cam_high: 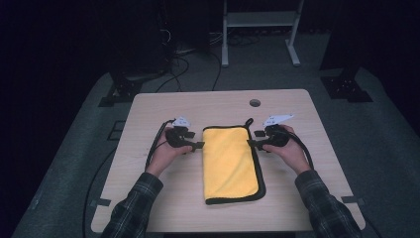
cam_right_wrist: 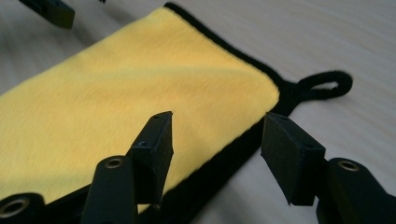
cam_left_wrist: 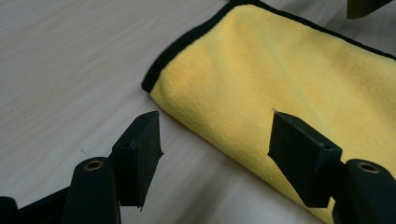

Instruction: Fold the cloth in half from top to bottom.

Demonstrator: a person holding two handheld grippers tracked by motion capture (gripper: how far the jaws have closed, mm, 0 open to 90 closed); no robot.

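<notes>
1. Two grippers are flanking a folded yellow cloth (cam_high: 231,163) lying mid-tabletop, nearer the front edge.
2. Left gripper (cam_high: 198,145) is hovering at the cloth's left edge, jaws apart, gripping nothing.
3. Right gripper (cam_high: 251,144) is straddling the black-trimmed right edge, jaws apart.
4. Judged step: pre-grasp. Next move likely requires lowering and closing on both edges.
5. Layer count within the fold is hard to make out.

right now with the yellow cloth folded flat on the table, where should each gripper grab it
Probably at the two far corners. The yellow cloth lies flat, so only its edges offer a pinch. The left gripper, jaws open, faces the folded left edge and can come in from the left. The right gripper, also open, straddles the black-trimmed right edge near the hanging loop and can come in from the right.
</notes>
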